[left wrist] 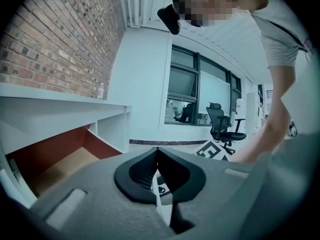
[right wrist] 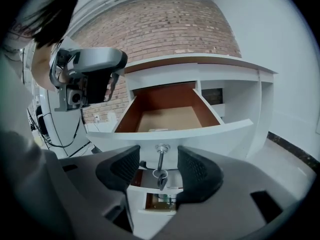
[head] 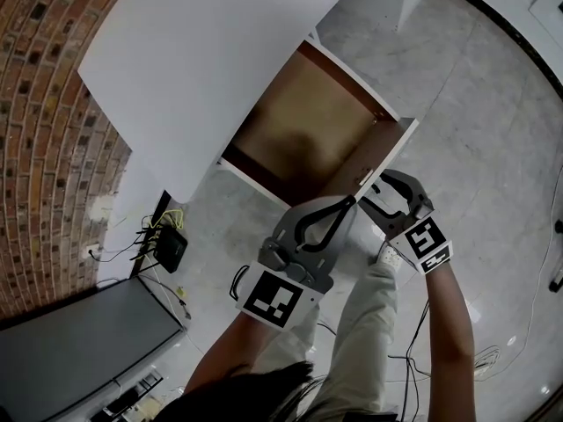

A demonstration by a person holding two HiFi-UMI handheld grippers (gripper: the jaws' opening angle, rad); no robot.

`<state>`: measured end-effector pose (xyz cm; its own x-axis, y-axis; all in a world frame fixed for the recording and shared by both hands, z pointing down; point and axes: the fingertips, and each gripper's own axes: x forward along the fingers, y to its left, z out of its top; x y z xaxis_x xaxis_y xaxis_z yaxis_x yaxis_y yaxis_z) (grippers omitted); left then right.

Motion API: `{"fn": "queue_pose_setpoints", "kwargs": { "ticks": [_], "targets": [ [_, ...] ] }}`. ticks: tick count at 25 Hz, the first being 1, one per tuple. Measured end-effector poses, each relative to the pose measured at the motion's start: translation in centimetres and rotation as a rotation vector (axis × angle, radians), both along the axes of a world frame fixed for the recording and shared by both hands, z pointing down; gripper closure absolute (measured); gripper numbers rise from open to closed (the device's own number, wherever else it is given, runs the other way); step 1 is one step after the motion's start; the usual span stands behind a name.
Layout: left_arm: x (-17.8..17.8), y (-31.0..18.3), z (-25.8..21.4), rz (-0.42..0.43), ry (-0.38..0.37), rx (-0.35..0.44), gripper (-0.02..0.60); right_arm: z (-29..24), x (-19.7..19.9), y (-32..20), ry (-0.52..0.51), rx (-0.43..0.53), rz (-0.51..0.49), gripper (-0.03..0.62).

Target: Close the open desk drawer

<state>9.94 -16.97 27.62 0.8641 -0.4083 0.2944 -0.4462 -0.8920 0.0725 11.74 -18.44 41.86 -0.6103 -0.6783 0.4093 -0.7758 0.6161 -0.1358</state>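
drawer (head: 308, 121): white front, red-brown inner walls, tan bottom. surface (head: 202, 51): plain white. brick wall (head: 35, 104), left of frame: red-brown, pale mortar. floor (head: 493, 104): pale grey, marbled. left hand-held gripper (left wrist: 157, 156), right hand-held gripper (right wrist: 159, 156): grey, black ribbed pads (right wrist: 197, 171), black-and-white square markers (head: 274, 299). key (right wrist: 160, 176): silver.

- We see the white desk top (head: 202, 60) at eleven o'clock in the head view; its drawer (head: 308, 130) stands open at twelve;
- in the left gripper view, a small bottle (left wrist: 101, 90) stands on the desk top;
- the pale marbled floor (head: 493, 130) fills three o'clock;
- on it at eight o'clock lie a black box (head: 171, 249) and tangled cables (head: 123, 251); more cable (head: 489, 355) at four.
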Motion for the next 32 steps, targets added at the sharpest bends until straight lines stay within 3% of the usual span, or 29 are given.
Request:
{"fn": "queue_pose_setpoints", "kwargs": {
  "ticks": [21,32],
  "targets": [
    [-2.3,-1.4,-3.4,-0.049,0.026,0.02,0.577,-8.7,-1.7,-3.9,-0.072,0.175,0.005,0.372],
    [-4.7,-2.2,-4.3,-0.11,0.045,0.007,0.577,-9.3,-3.7,-7.8,-0.031,0.168,0.005,0.372]
  ]
}}
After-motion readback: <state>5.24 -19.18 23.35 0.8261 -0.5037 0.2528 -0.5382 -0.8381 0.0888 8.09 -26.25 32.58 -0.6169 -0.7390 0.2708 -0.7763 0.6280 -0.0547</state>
